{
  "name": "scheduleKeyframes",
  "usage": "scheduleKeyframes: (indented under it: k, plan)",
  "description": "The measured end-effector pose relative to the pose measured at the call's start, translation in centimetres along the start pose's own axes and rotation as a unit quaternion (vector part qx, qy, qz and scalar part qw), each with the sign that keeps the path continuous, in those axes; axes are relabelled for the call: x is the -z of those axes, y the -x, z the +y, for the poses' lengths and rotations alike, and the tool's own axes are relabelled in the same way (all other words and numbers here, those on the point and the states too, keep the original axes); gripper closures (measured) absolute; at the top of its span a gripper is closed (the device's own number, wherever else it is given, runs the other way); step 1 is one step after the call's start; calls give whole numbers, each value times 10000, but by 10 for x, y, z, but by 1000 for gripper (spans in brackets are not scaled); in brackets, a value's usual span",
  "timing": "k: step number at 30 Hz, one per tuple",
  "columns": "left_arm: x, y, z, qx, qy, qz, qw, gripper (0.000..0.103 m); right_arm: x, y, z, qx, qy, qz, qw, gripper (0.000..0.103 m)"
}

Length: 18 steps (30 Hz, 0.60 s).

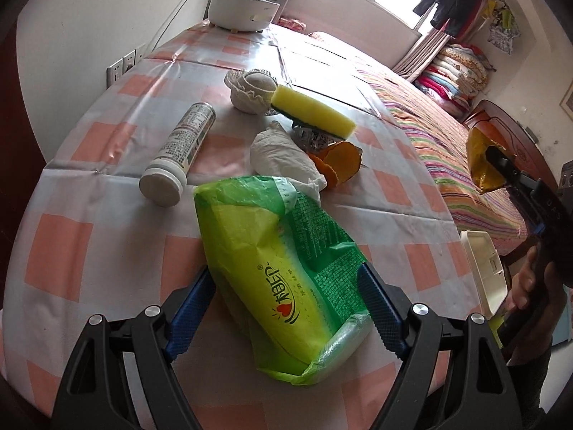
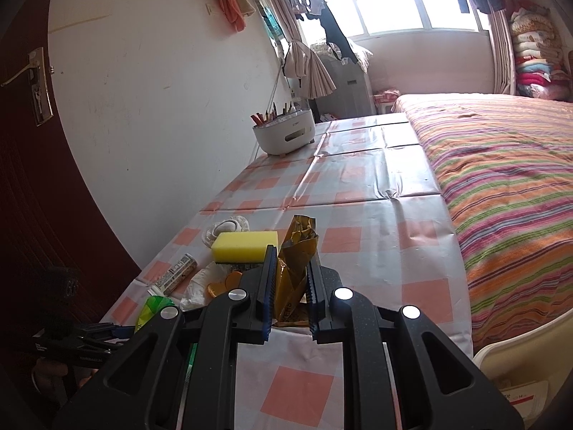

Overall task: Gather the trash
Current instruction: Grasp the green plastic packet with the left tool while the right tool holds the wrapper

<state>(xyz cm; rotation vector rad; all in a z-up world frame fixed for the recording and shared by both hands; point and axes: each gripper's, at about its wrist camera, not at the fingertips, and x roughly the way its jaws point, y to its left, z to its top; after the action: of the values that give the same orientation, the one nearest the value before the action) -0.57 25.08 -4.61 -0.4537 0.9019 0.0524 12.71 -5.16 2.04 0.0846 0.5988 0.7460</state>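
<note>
My left gripper (image 1: 286,308) is spread wide over the green-yellow plastic bag (image 1: 283,254); its 2 blue pads (image 1: 193,308) flank the bag without pressing it, nothing held. Bag lies flat on the pink-checked tablecloth (image 1: 61,251), near edge. Beyond it: crumpled white tissue (image 1: 283,157), orange peel (image 1: 338,165), white tube bottle (image 1: 179,147) lying on its side, yellow sponge (image 1: 311,111) resting on foil scraps, frilled paper cup liner (image 1: 250,91). My right gripper (image 2: 290,283) is clamped on a gold snack wrapper (image 2: 295,258), lifted clear of the table. White bin (image 1: 483,268) sits at the table's right edge. Striped bed (image 2: 501,186) alongside.
</note>
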Motion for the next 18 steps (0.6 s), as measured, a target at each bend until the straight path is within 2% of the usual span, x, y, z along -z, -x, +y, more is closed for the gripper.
scheduleKeyframes:
  k: [1, 3, 6, 12, 18]
  plan:
    - [0, -2, 0, -9, 3, 22, 10000, 29, 0, 3, -1, 5, -9, -25, 10000, 89]
    - [1, -4, 0, -98, -10, 3, 10000, 60, -1, 7, -3, -6, -46, -71, 10000, 89]
    - [0, -5, -2, -44, -52, -54, 10000, 72, -1, 14, -7, 12, -103, -137, 9999, 89]
    - [0, 4, -20, -102, -330, -450, 9984, 81, -1, 25, -15, 69, -206, -256, 9994, 89]
    - [2, 16, -47, -111, -762, -867, 9933, 84, 0, 39, -27, 171, -290, -342, 9988, 88]
